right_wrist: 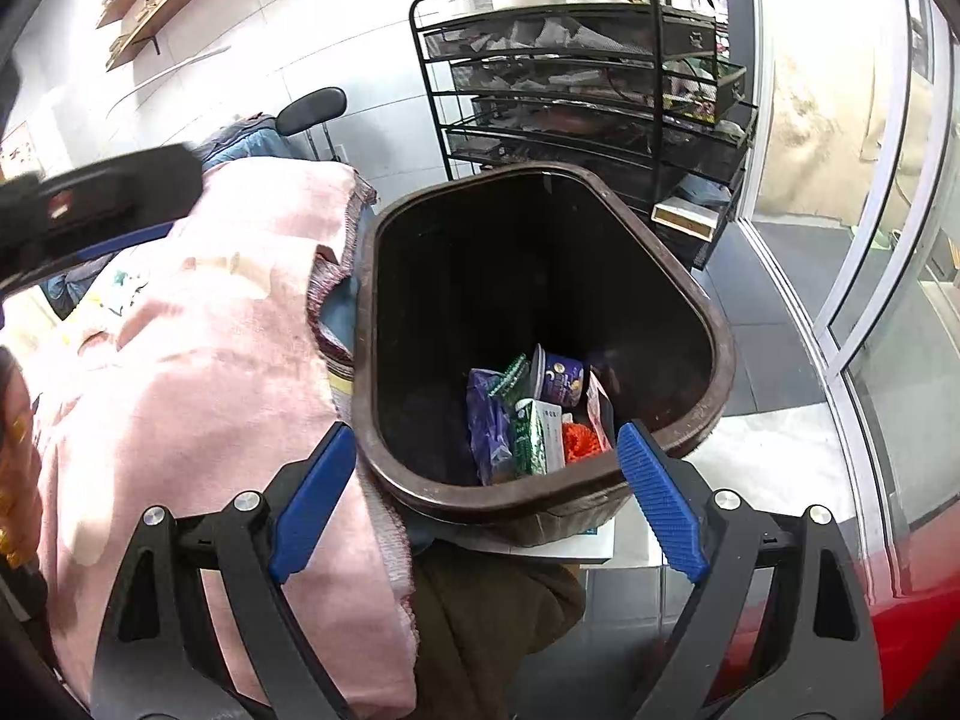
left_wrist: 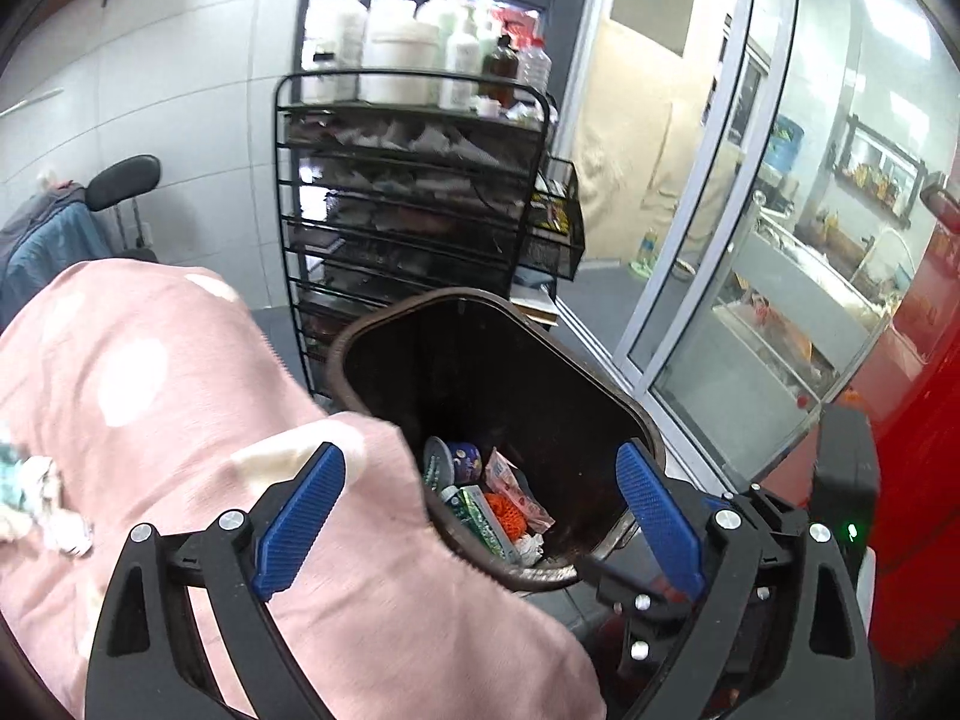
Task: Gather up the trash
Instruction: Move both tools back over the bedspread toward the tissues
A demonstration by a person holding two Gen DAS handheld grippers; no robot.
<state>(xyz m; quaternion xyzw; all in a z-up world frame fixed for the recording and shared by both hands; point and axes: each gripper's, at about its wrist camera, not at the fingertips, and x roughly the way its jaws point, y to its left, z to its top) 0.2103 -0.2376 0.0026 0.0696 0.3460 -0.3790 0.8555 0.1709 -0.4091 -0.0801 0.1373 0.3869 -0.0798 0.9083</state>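
My left gripper has its jaws spread wide with nothing between the blue ribbed pads; through the gap I look down over a pink blanket and into the near end of the dark brown bin. My right gripper is just as wide and just as empty, its pads straddling the near rim of the same bin from above without touching it, as far as I can tell. The trash sits at the bottom of the bin, towards the near end: a small blue tub lying on its side, a green and white carton, a crumpled purple wrapper, something orange and knobbly and a pink-red packet, all heaped against each other. The bin stands hard against the pink blanket, which lies to its left in both views. On the far left of the left wrist view a wad of crumpled paper lies on the blanket, well apart from the bin. In the right wrist view my left gripper shows as a blurred black shape at the upper left, over the blanket. Behind the bin stands a black wire rack with white bottles on top, and to the right a glass door.
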